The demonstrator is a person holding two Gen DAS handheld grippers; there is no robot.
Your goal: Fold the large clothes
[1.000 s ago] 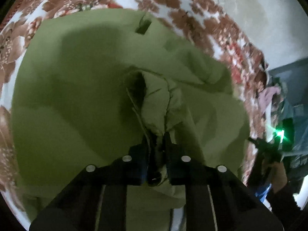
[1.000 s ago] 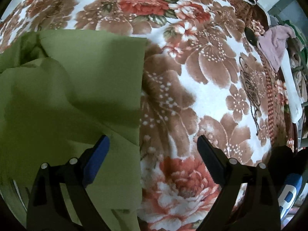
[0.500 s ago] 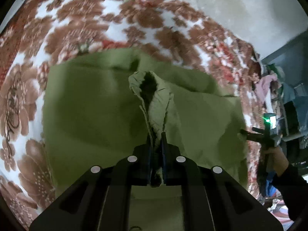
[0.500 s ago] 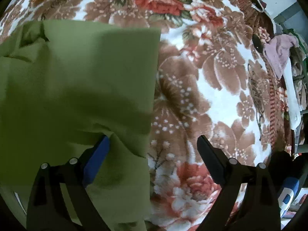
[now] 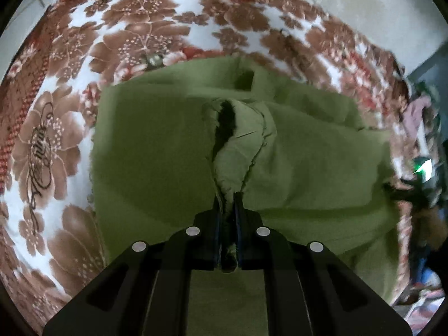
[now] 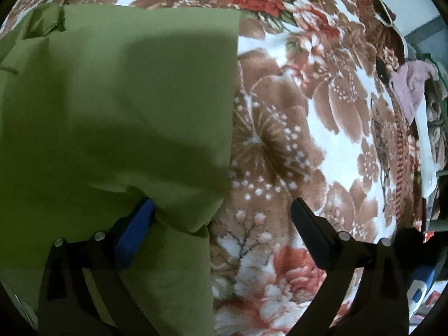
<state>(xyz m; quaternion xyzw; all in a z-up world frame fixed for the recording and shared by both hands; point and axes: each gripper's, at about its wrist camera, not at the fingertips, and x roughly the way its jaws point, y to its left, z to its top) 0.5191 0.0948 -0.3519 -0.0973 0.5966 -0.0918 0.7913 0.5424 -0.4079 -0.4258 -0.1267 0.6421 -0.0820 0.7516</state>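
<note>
A large olive-green garment [image 5: 156,151] lies on a floral blanket [image 5: 134,36]. My left gripper [image 5: 229,196] is shut on a bunched fold of the green garment and holds it raised above the rest of the cloth. In the right wrist view the green garment [image 6: 112,106] covers the left half, with a straight edge down the middle. My right gripper [image 6: 224,210] is open; its blue-padded left finger [image 6: 137,224] touches the cloth edge and the right finger [image 6: 310,229] is over bare blanket [image 6: 322,128]. The right gripper also shows at the right edge of the left wrist view [image 5: 403,190].
The floral blanket spreads around the garment on all sides. A pink cloth [image 6: 411,86] and other piled clothes lie at the blanket's far right edge. A pale wall [image 5: 364,5] rises behind the blanket.
My left gripper has lifted and pulled back with the fold, so more of the blanket shows around the garment. The garment's edge has shifted right, closer between my right fingers.
</note>
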